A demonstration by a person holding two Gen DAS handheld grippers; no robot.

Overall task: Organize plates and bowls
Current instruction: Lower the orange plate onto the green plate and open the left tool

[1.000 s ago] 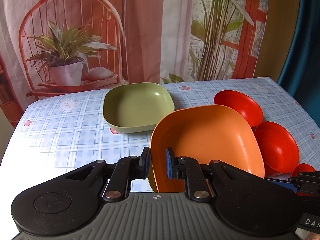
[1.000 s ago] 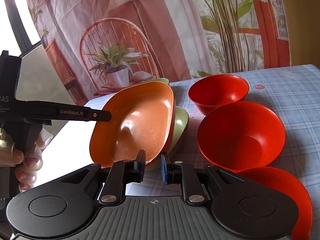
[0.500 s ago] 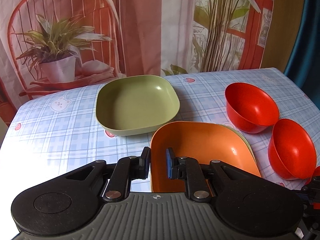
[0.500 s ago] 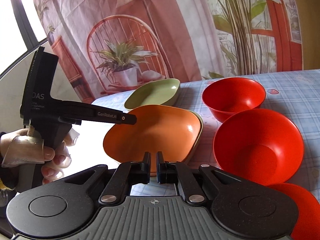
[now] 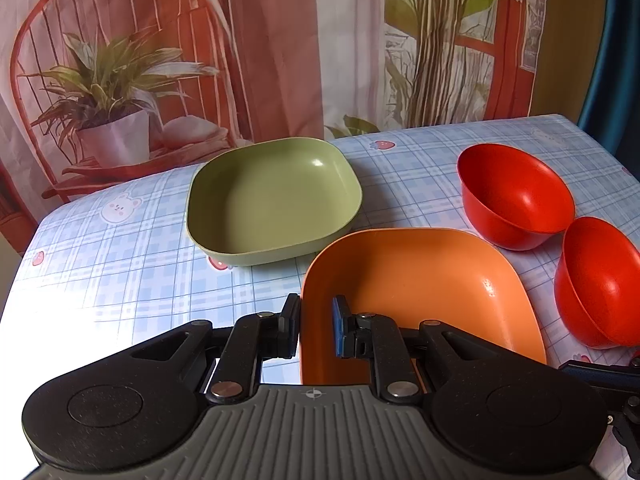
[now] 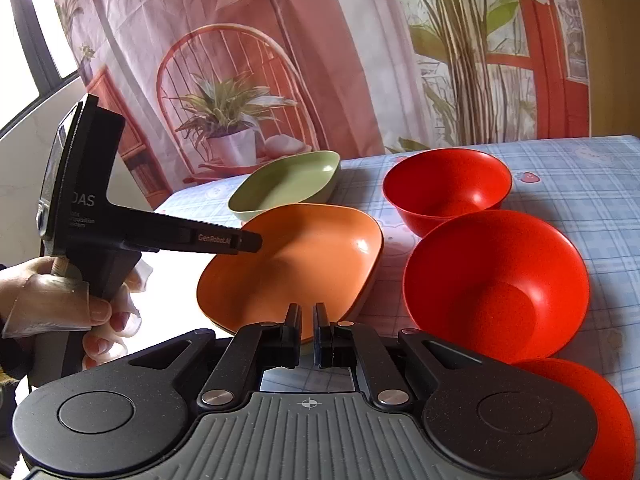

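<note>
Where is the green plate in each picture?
Left wrist view: green plate sits in the middle, just beyond the orange plate.
Right wrist view: green plate sits left of centre, behind the orange plate.
Shared landmark: the orange plate in front of it.

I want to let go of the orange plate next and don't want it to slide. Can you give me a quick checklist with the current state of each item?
1. Orange plate lying flat, not tilted: ok.
2. Left tongs pinch the plate's near rim: ok, one finger inside, one outside.
3. Something under the orange plate: cannot tell; a pale green edge peeks out beneath it in the right wrist view.
4. Right tongs clear of the plate: ok, shut on nothing, just short of its rim.
5. Red bowls apart from the plate: ok.
6. Green plate out of the way: ok, farther back on the table.
</note>
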